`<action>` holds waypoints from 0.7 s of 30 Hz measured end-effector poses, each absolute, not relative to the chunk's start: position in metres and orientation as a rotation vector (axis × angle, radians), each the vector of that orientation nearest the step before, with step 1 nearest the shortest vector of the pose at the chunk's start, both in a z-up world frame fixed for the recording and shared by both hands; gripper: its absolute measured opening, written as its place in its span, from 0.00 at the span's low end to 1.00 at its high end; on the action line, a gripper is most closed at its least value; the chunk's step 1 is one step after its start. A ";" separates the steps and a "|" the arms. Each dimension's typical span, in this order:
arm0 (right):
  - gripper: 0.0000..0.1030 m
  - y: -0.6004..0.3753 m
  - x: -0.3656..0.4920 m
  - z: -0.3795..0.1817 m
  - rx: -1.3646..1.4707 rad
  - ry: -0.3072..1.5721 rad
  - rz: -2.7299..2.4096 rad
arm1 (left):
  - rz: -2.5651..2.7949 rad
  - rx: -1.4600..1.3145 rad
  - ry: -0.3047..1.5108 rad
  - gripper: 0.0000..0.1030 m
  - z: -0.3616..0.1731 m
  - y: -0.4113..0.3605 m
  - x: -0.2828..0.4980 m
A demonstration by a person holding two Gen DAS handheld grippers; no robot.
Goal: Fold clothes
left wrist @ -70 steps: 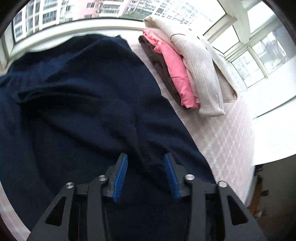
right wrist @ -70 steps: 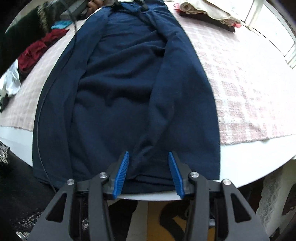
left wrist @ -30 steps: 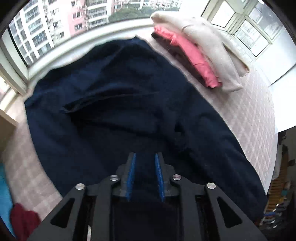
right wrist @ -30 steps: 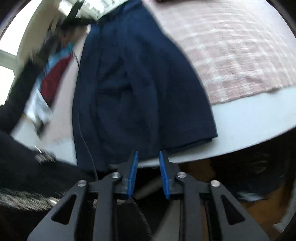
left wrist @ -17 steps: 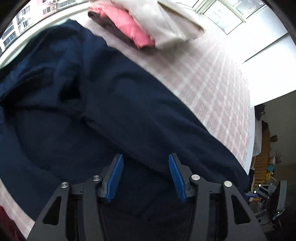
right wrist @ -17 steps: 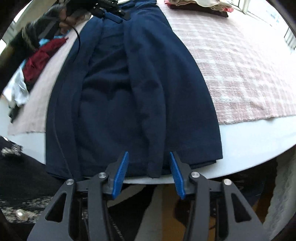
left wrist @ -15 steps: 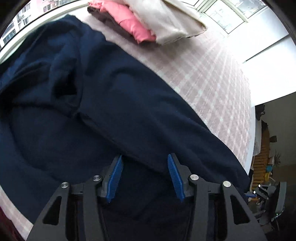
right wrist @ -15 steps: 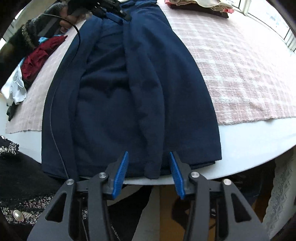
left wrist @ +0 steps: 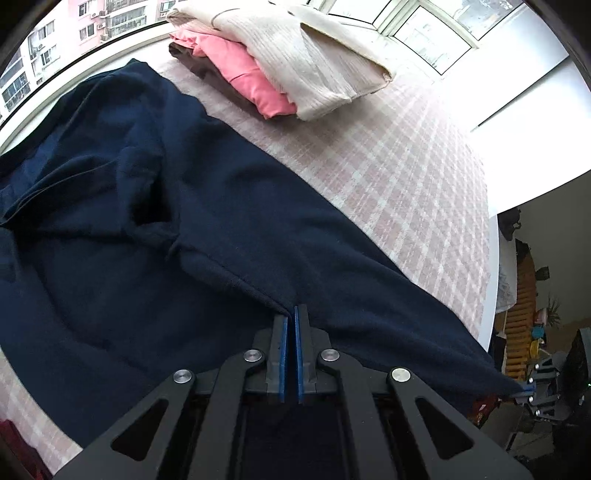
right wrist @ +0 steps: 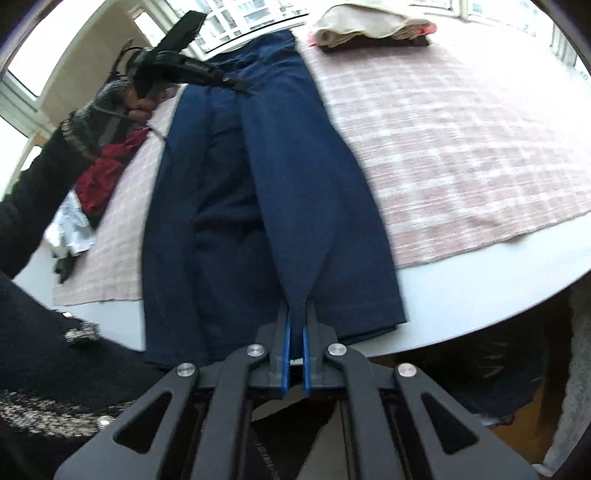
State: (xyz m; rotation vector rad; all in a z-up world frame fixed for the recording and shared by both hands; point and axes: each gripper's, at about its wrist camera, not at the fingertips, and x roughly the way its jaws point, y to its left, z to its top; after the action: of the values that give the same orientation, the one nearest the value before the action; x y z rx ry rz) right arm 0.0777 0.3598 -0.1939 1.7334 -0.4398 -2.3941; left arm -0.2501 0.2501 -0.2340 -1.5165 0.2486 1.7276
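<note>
A navy blue garment lies lengthwise on the pink checked cloth; it also shows in the right wrist view. My left gripper is shut on a folded edge of the garment near its upper part. My right gripper is shut on the folded edge at the hem, at the table's near edge, and the fabric rises to it in a taut ridge. The left gripper shows at the far end of the garment in the right wrist view.
A stack of folded clothes, cream over pink over brown, sits on the cloth by the window; it also shows in the right wrist view. Red and white loose clothes lie left of the garment. The white table edge runs in front.
Both grippers were open over the garment half a second ago. Both have closed on its folded edge, and the hem end has lifted slightly.
</note>
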 end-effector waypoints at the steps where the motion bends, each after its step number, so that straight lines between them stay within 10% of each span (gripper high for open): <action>1: 0.05 0.354 0.081 -0.199 1.733 -0.441 -2.368 | 1.728 -1.524 0.261 0.03 -0.236 0.247 -0.248; 7: 0.20 0.333 0.087 -0.233 1.907 -0.293 -2.258 | 1.685 -1.642 0.359 0.25 -0.257 0.234 -0.239; 11: 0.47 0.372 0.112 -0.213 1.837 -0.386 -2.393 | 1.720 -1.615 0.414 0.28 -0.237 0.221 -0.229; 14: 0.47 0.409 0.115 -0.211 1.782 -0.524 -2.547 | 1.742 -1.516 0.444 0.28 -0.216 0.228 -0.217; 21: 0.48 0.402 0.081 -0.253 1.923 -0.188 -2.513 | 1.630 -1.473 0.483 0.29 -0.222 0.276 -0.196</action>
State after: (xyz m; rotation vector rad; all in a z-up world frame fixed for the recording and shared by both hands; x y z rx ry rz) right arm 0.0805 0.4023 -0.2534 1.9233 -0.1876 -2.5127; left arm -0.1958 0.2760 -0.2222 -1.4731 0.4827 1.6303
